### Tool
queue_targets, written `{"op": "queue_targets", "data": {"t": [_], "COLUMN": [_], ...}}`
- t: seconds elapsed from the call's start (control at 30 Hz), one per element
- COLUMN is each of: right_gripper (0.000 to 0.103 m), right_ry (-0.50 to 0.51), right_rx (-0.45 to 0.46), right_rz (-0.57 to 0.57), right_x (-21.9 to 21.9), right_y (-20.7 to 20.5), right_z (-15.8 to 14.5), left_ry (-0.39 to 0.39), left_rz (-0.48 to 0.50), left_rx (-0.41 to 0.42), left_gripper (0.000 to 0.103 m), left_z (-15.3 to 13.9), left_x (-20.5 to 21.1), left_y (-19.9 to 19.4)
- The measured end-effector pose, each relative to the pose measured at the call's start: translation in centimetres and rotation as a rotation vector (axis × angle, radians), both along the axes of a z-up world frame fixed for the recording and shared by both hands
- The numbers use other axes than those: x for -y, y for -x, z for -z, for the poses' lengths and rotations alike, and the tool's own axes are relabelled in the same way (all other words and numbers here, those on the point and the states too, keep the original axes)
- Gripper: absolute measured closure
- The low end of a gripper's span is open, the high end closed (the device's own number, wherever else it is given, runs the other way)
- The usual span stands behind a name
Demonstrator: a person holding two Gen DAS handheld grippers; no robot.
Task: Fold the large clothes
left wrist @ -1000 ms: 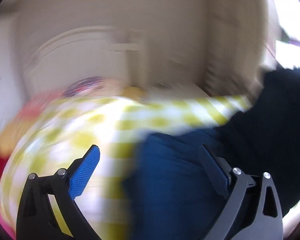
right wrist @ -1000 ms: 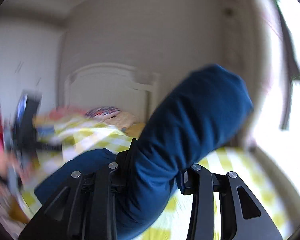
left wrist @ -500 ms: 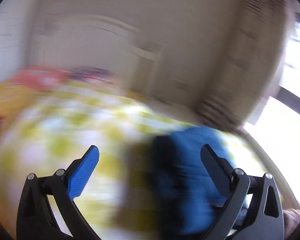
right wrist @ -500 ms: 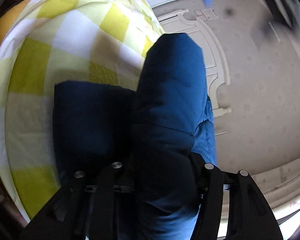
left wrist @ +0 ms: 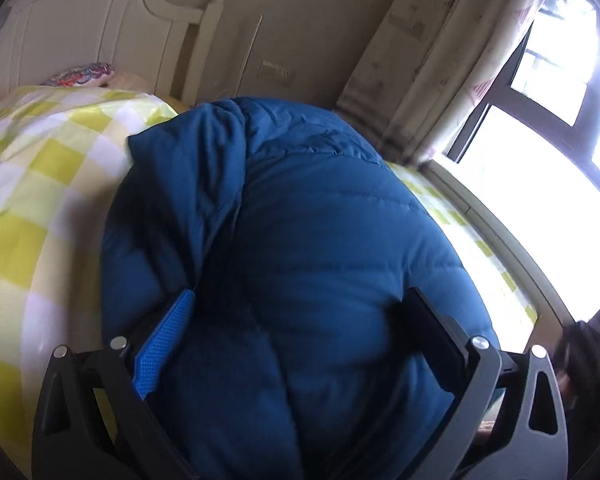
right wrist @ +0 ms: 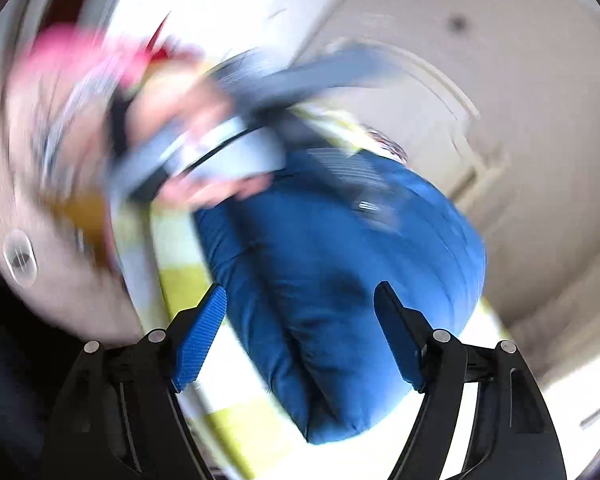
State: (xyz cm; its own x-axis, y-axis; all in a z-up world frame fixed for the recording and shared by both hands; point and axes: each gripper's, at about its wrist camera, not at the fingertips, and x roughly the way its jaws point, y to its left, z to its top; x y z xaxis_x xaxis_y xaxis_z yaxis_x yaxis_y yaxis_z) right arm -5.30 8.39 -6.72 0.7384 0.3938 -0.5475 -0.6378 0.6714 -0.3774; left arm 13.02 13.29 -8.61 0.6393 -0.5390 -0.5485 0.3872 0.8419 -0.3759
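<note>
One blue padded jacket (left wrist: 340, 260) is seen, bundled on the yellow-checked bedspread (left wrist: 40, 184), its long axis running from 6 toward 12 o'clock in both wrist views. Two grippers are counted. The left gripper (left wrist: 300, 344) is spread wide with the jacket's bulk bulging between its fingers, so it is judged nearer. The right gripper (right wrist: 300, 336) is spread wide, empty, with the jacket lying ahead at 12 o'clock.

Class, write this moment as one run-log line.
left gripper: open around blue jacket | right gripper: open, jacket between fingers | jacket bunched on checked bedcover
</note>
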Motion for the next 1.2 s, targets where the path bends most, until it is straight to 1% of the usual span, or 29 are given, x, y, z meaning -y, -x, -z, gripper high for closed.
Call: {"op": "queue_targets", "data": {"t": [0.03, 0.07, 0.1, 0.13, 0.17, 0.2, 0.23, 0.27, 0.3, 0.33, 0.37, 0.43, 0.47, 0.57, 0.63, 0.7, 0.77, 0.83, 0.87, 0.93, 1.0, 1.07, 1.1, 1.17, 1.2], "right_gripper": [0.031, 0.029, 0.020, 0.014, 0.006, 0.006, 0.006, 0.006, 0.006, 0.006, 0.004, 0.004, 0.004, 0.004, 0.010, 0.022, 0.028, 0.031, 0.032, 0.033, 0.033, 0.033, 0.033, 0.032, 0.032], "right_ry": [-0.095, -0.201, -0.301, -0.388, -0.458, -0.505, -0.557, -0.589, -0.609, -0.636, -0.685, -0.810, -0.834, -0.838, -0.843, -0.785, -0.772, -0.770, -0.781, -0.820, -0.858, -0.898, -0.902, -0.918, -0.918], "right_rx": [-0.034, -0.070, -0.117, -0.177, -0.249, -0.313, -0.404, -0.480, -0.548, -0.627, -0.704, -0.847, -0.877, -0.880, -0.830, -0.690, -0.601, -0.515, -0.500, -0.496, -0.507, -0.511, -0.507, -0.518, -0.530], "right_rz": [0.036, 0.098, 0.166, 0.215, 0.241, 0.258, 0.277, 0.286, 0.292, 0.313, 0.322, 0.302, 0.296, 0.265, 0.262, 0.269, 0.293, 0.342, 0.367, 0.436, 0.492, 0.548, 0.564, 0.583, 0.585], "right_x": [1.7, 3.8, 6.0, 7.8, 9.2, 10.2, 11.1, 12.0, 12.4, 13.2, 13.5, 14.0, 14.0, 14.2, 14.1, 14.1, 15.0, 16.2, 16.9, 19.5, 21.8, 24.2, 24.2, 25.6, 26.0], "right_y": [-0.5, -1.5, -2.8, -4.3, -5.8, -5.9, -7.5, -8.7, -9.6, -11.1, -12.1, -13.2, -13.5, -13.7, -13.8, -12.9, -13.1, -13.2, -13.5, -15.5, -17.2, -19.3, -20.2, -21.2, -21.4], "right_z": [-0.9, -1.9, -2.7, -3.0, -2.9, -2.5, -1.8, -1.0, 0.1, 1.8, 3.2, 5.6, 6.4, 6.8, 6.4, 5.2, 4.4, 4.5, 4.6, 4.9, 5.5, 5.9, 6.3, 6.8, 7.1], "left_ry": [0.045, 0.094, 0.146, 0.222, 0.339, 0.395, 0.411, 0.395, 0.351, 0.329, 0.321, 0.307, 0.317, 0.368, 0.378, 0.362, 0.331, 0.287, 0.261, 0.207, 0.158, 0.138, 0.132, 0.139, 0.137], "left_rz": [-0.002, -0.017, -0.040, -0.044, -0.042, -0.043, -0.040, -0.035, -0.033, -0.030, -0.030, -0.012, -0.001, 0.026, 0.031, 0.018, 0.008, -0.002, -0.003, -0.007, -0.016, -0.030, -0.043, -0.078, -0.091], "left_rx": [0.002, -0.016, -0.047, -0.082, -0.130, -0.170, -0.195, -0.207, -0.240, -0.273, -0.292, -0.360, -0.390, -0.406, -0.380, -0.362, -0.325, -0.296, -0.283, -0.251, -0.233, -0.232, -0.232, -0.227, -0.217], "left_gripper": [0.002, 0.002, 0.003, 0.003, 0.003, 0.003, 0.003, 0.003, 0.003, 0.003, 0.003, 0.003, 0.003, 0.003, 0.002, 0.002, 0.003, 0.009, 0.013, 0.018, 0.019, 0.019, 0.018, 0.018, 0.017], "left_z": [0.2, 0.4, 0.7, 1.1, 1.6, 2.0, 2.1, 2.1, 2.1, 2.4, 2.4, 2.7, 2.9, 4.4, 4.9, 5.0, 4.6, 3.7, 3.2, 1.9, 1.3, 1.3, 1.4, 1.7, 1.8], "left_x": [-0.9, -2.0, -3.2, -4.2, -5.6, -6.2, -6.5, -6.5, -6.1, -5.5, -5.4, -5.4, -5.5, -5.6, -4.9, -3.9, -1.7, 0.4, 1.8, 4.2, 7.3, 9.1, 10.1, 11.0, 11.0], "left_y": [0.5, 0.7, 0.7, 0.4, -0.2, -0.7, -1.0, -1.1, -1.4, -1.4, -1.6, -1.6, -1.6, -1.4, -1.9, -2.9, -4.2, -6.3, -8.0, -10.9, -14.7, -17.5, -18.7, -19.3, -18.9]}}
